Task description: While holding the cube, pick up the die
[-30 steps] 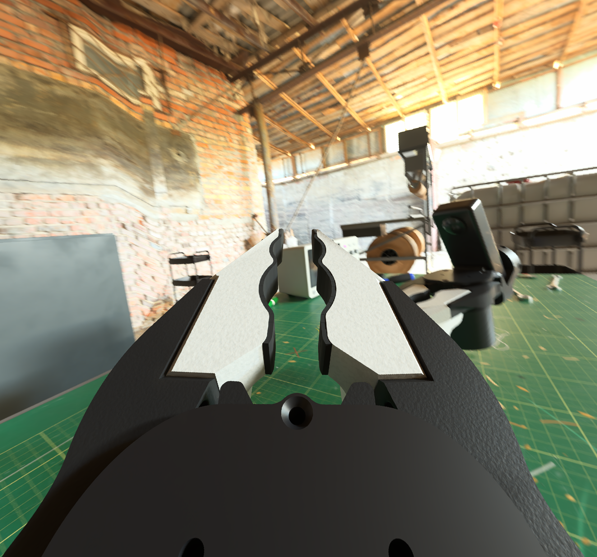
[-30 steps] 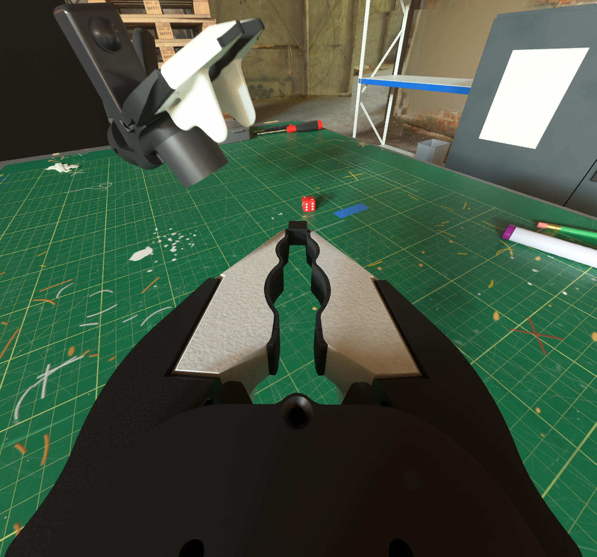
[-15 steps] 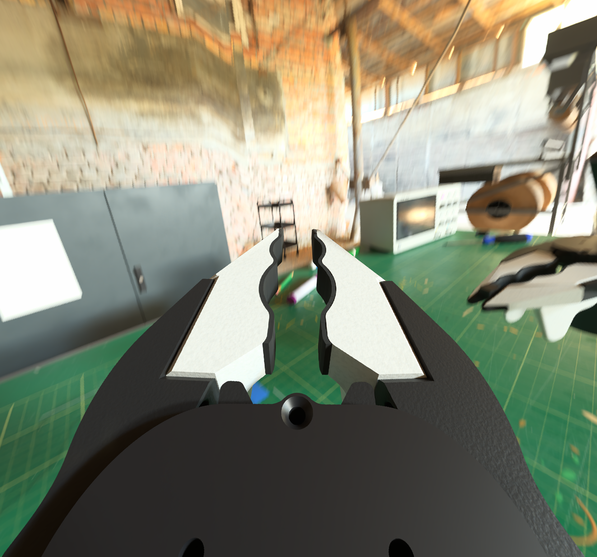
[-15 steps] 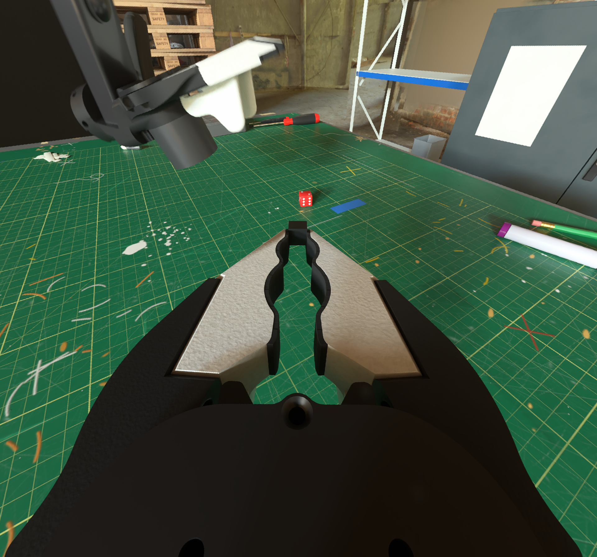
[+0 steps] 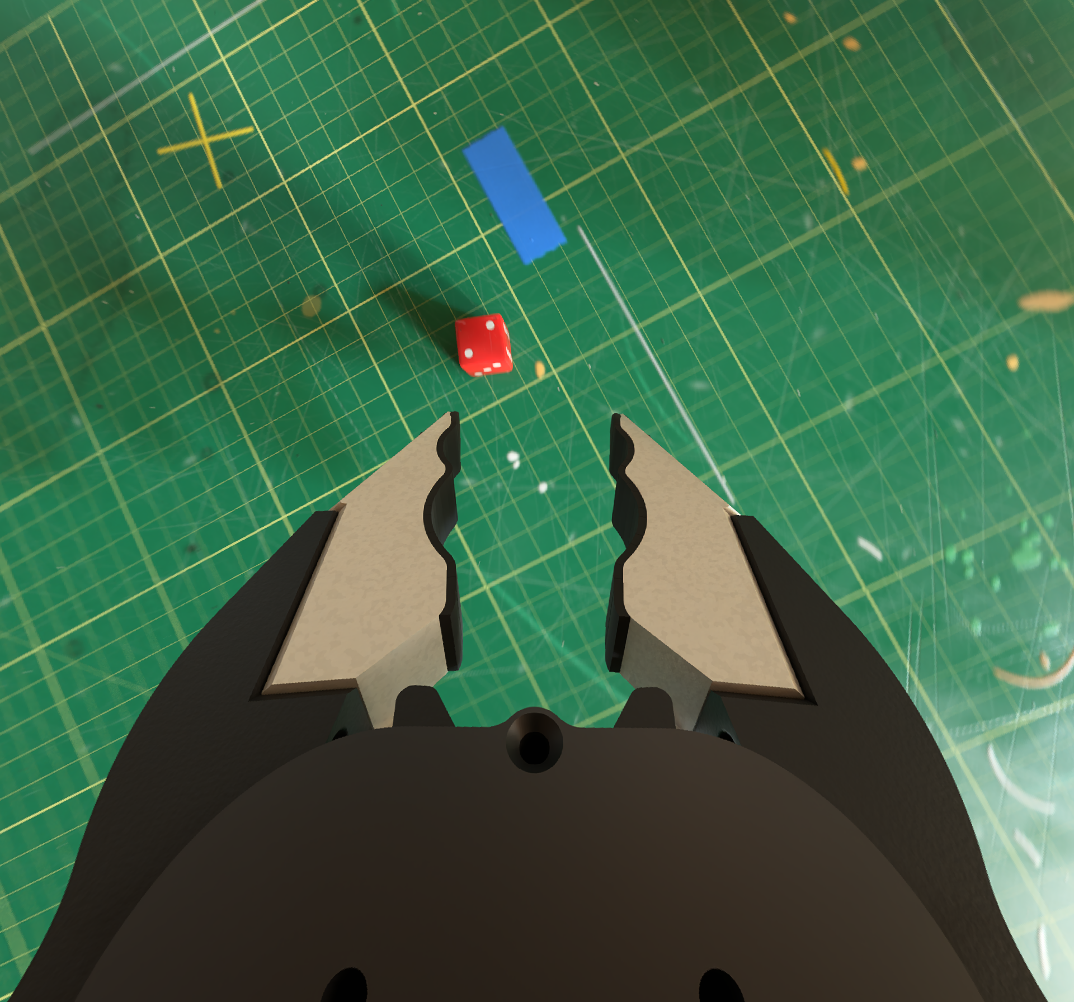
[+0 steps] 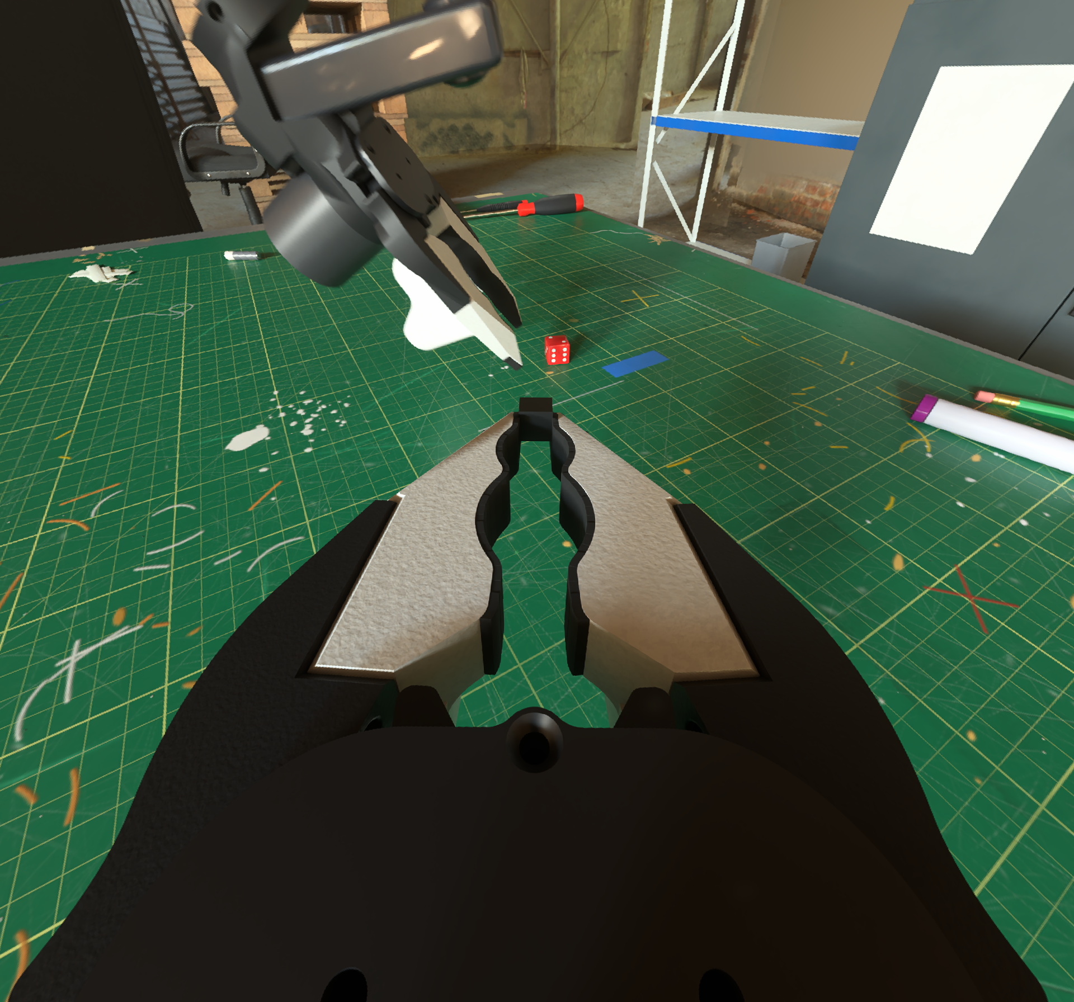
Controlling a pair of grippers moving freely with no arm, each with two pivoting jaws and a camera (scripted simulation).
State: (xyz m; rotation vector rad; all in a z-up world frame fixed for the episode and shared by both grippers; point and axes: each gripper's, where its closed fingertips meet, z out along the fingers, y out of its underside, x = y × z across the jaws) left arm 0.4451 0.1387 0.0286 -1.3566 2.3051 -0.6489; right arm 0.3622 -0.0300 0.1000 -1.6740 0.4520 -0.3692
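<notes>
A small red die (image 5: 483, 344) with white pips lies on the green cutting mat (image 5: 813, 277). My left gripper (image 5: 533, 419) is open and empty, pointing steeply down at the mat, with the die just beyond its fingertips and slightly left of the gap. In the right wrist view the left gripper (image 6: 514, 342) hangs tilted just left of the die (image 6: 557, 349), apart from it. My right gripper (image 6: 535, 419) is shut on a small black cube (image 6: 535, 406) at its fingertips, held low over the mat in front of the die.
A blue tape strip (image 5: 514, 195) lies just beyond the die, also in the right wrist view (image 6: 634, 363). A red-handled screwdriver (image 6: 534, 206) lies at the mat's far edge. A white tube with a purple cap (image 6: 999, 432) and a green pencil (image 6: 1034, 406) lie at right.
My left gripper has swung from level to pointing down at the mat, dropped close to the die and opened wider. My right gripper has kept the cube and barely moved.
</notes>
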